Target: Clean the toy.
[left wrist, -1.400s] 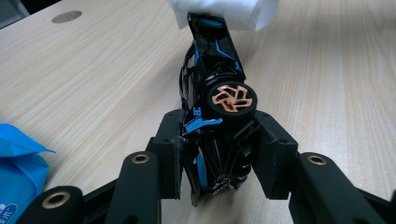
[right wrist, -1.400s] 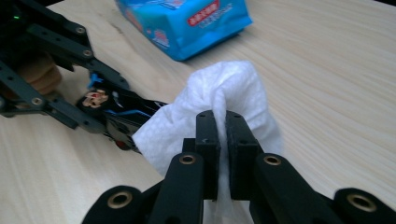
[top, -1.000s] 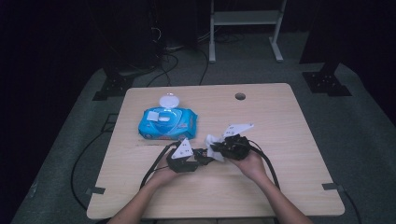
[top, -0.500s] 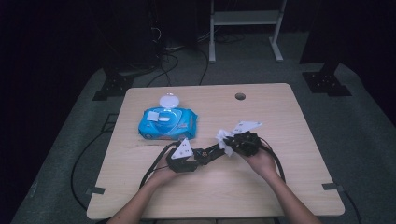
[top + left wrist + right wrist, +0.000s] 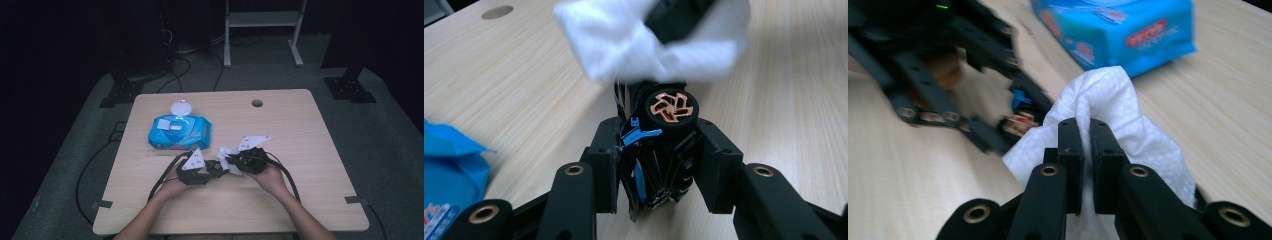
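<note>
My left gripper [image 5: 656,165] is shut on a small black toy car [image 5: 664,135] with an orange-spoked wheel [image 5: 670,107] and blue trim, held nose-up just above the table. My right gripper [image 5: 1085,140] is shut on a crumpled white wipe [image 5: 1108,95]. The wipe [image 5: 624,45] lies against the far end of the toy. From the high view, the left gripper [image 5: 212,169] and right gripper [image 5: 232,161] meet tip to tip near the table's front middle, with the wipe [image 5: 227,152] bunched between them.
A blue pack of wet wipes [image 5: 177,131] with its white lid flipped open lies behind the left hand. The wooden table [image 5: 300,140] has a round cable hole [image 5: 257,103] at the back. Cables trail from both grippers over the front edge.
The right gripper with the wipe swung out to the right, then came back left against the toy. The left gripper and the toy stayed put.
</note>
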A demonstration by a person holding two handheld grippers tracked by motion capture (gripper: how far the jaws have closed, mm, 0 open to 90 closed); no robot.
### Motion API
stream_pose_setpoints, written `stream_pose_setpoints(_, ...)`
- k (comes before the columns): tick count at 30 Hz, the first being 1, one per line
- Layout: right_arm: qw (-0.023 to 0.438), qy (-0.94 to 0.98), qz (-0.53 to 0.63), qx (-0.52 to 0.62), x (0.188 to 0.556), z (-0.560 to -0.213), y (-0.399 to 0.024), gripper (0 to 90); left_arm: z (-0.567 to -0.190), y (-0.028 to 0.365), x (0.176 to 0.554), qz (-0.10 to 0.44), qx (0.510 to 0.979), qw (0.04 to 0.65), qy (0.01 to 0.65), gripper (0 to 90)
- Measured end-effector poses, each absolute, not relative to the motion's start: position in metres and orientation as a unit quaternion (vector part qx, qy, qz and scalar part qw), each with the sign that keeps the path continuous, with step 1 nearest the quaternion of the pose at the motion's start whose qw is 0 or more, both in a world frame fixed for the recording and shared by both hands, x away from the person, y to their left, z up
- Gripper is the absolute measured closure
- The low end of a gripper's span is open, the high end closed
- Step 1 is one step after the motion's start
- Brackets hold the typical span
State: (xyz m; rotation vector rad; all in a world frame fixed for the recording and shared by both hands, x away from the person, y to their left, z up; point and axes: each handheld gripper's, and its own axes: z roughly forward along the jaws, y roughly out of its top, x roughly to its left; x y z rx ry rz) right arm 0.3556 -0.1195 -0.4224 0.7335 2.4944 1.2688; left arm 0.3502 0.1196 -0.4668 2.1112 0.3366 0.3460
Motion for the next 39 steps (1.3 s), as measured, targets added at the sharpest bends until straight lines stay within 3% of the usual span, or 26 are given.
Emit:
stream_pose_setpoints(3, 0.167, 0.85, 0.416, 0.277, 0.361, -0.419, -0.138, 84.9, -0.466, 0.122, 0.35, 0.14, 0.863, 0.465, 0.141, 58.0)
stream_pose_setpoints(8, 0.162, 0.824, 0.426, 0.336, 0.366, -0.423, -0.172, 84.8, -0.465, 0.123, 0.351, 0.134, 0.864, 0.464, 0.142, 57.5)
stream_pose_setpoints(12, 0.165, 0.828, 0.421, 0.331, 0.363, -0.425, -0.168, 84.9, -0.459, 0.118, 0.352, 0.132, 0.864, 0.465, 0.143, 47.6)
stream_pose_setpoints(17, 0.128, 0.836, 0.441, 0.3, 0.355, -0.423, -0.154, 84.9, -0.452, 0.111, 0.353, 0.131, 0.878, 0.439, 0.141, 43.5)
stream_pose_setpoints(22, 0.119, 0.821, 0.449, 0.331, 0.363, -0.426, -0.165, 84.9, -0.452, 0.119, 0.354, 0.127, 0.884, 0.425, 0.15, 58.9)
stream_pose_setpoints(25, 0.111, 0.824, 0.448, 0.329, 0.363, -0.431, -0.164, 84.9, -0.45, 0.121, 0.355, 0.122, 0.888, 0.416, 0.152, 59.5)
stream_pose_setpoints(29, 0.087, 0.81, 0.459, 0.353, 0.368, -0.436, -0.17, 84.9, -0.442, 0.114, 0.357, 0.122, 0.892, 0.41, 0.146, 52.0)
stream_pose_setpoints(39, 0.074, 0.82, 0.473, 0.315, 0.358, -0.437, -0.145, 84.9, -0.432, 0.102, 0.361, 0.106, 0.914, 0.367, 0.137, 46.0)
